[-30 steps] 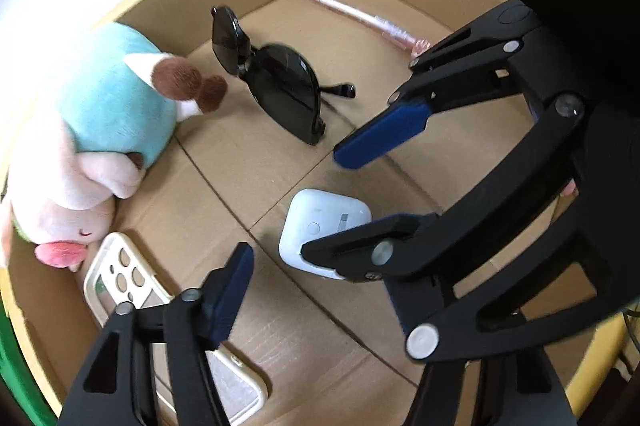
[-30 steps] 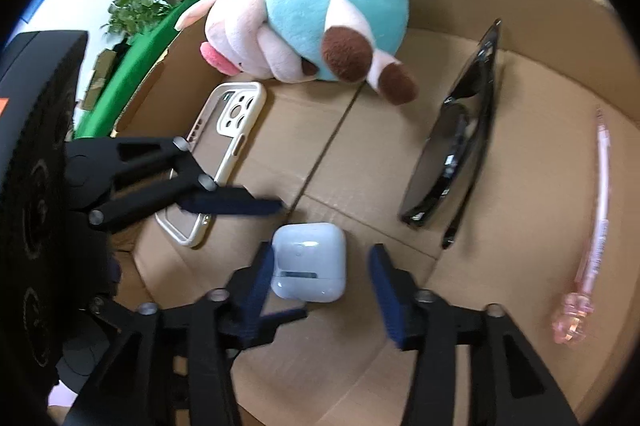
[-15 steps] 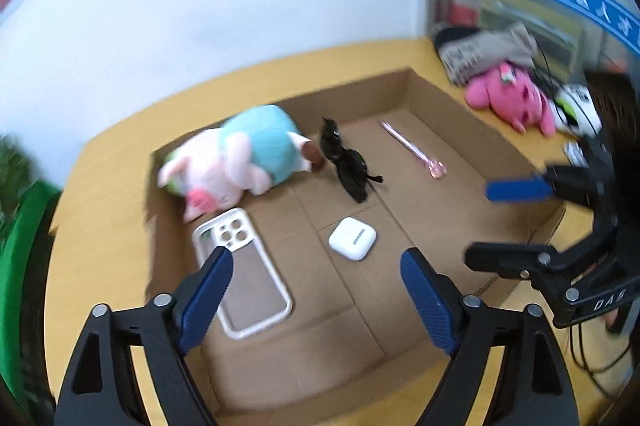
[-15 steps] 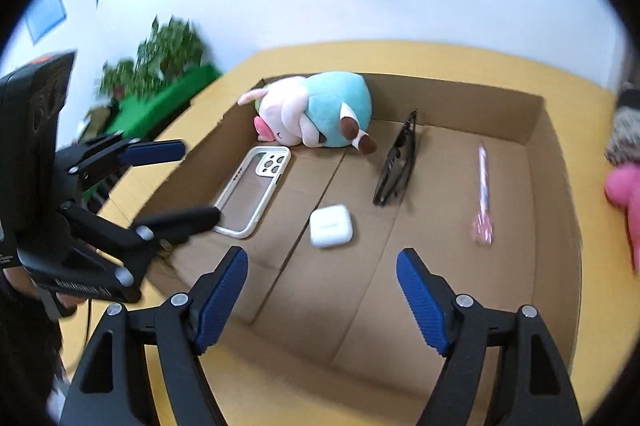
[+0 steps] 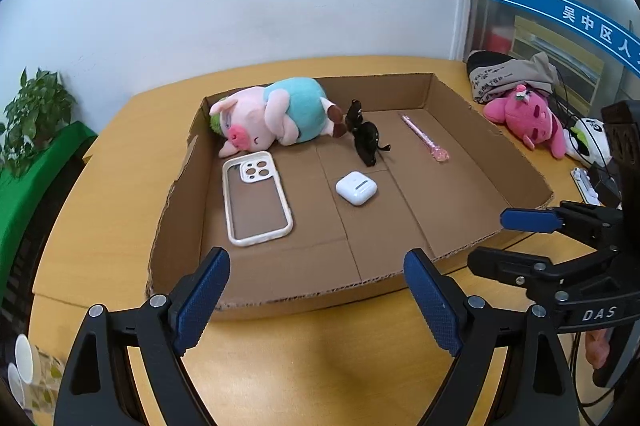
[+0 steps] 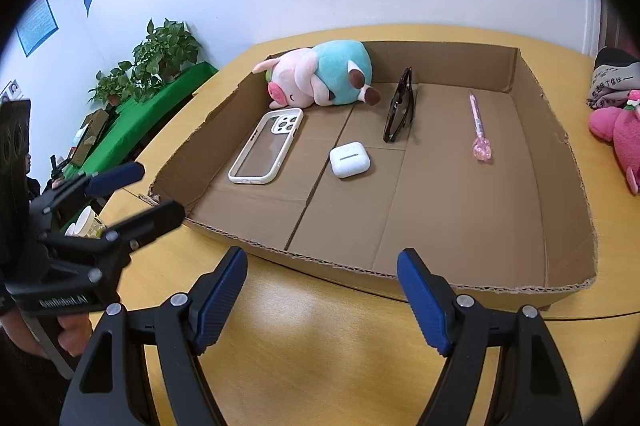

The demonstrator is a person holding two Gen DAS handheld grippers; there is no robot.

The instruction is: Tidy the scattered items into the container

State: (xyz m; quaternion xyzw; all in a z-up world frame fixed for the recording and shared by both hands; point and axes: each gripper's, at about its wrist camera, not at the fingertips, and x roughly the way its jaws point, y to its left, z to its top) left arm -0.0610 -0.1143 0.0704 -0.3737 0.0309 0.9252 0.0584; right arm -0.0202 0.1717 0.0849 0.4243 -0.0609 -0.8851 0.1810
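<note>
Left tongs (image 5: 316,292) spread wide, holding nothing, over the desk (image 5: 320,366) at the near edge of the cardboard box (image 5: 176,186). Right tongs (image 6: 322,294) also spread wide, holding nothing, same side. In the box: earbud case (image 5: 356,187) near the middle, phone case (image 5: 256,198) flat to its left, plush pig (image 5: 276,116) against the back wall, sunglasses (image 5: 364,138) just beside the pig's feet, pink pen (image 5: 424,138) further right. A pink plush (image 5: 528,120) sits outside on the desk.
</note>
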